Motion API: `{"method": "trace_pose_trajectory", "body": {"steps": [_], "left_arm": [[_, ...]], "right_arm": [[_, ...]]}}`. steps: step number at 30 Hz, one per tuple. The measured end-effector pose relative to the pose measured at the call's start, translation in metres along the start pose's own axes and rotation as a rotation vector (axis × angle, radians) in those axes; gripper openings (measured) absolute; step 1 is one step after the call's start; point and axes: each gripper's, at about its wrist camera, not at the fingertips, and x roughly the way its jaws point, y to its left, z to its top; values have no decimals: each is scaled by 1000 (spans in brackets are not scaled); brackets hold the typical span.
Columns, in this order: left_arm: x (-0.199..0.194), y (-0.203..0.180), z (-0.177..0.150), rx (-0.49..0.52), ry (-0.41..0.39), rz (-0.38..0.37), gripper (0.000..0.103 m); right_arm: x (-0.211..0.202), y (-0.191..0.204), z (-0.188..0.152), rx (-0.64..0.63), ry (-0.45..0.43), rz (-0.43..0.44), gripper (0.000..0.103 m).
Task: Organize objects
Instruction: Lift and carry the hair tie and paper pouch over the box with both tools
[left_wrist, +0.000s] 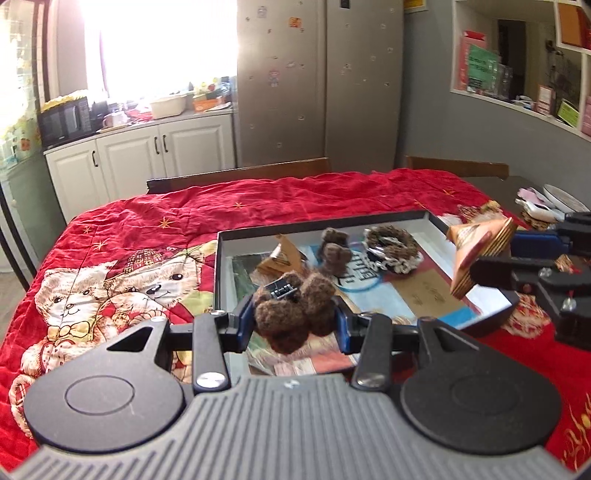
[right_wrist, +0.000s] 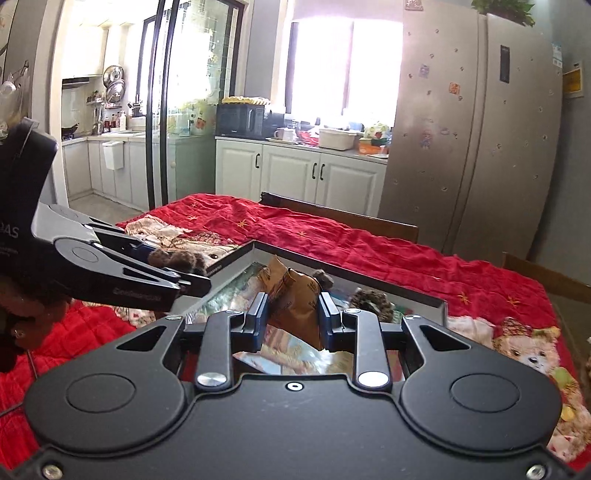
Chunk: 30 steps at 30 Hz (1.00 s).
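Observation:
My left gripper is shut on a fluffy brown hair clip, held above the near edge of a shallow black-rimmed box. In the box lie a second brown fluffy clip, a leopard-print scrunchie and a tan packet. My right gripper is shut on another tan packet, held over the box. The right wrist view shows the left gripper at the left with its clip. The left wrist view shows the right gripper at the right with its packet.
The box rests on a red quilt with teddy bears spread over a table. Wooden chair backs stand at the far side. A plate and small items sit at the right end. Cabinets and a fridge are behind.

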Motion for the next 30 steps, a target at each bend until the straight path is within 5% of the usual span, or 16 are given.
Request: {"method": "trace_pose_trajectory", "body": {"steps": [17,30], "left_arm": [[74,11,8,-41,76,72,47],[105,13,6,-50,113,82,48]], "right_arm": [[109,-18,-7,73,99,33,27],[148,-26,-11,97,143,42,27]]}}
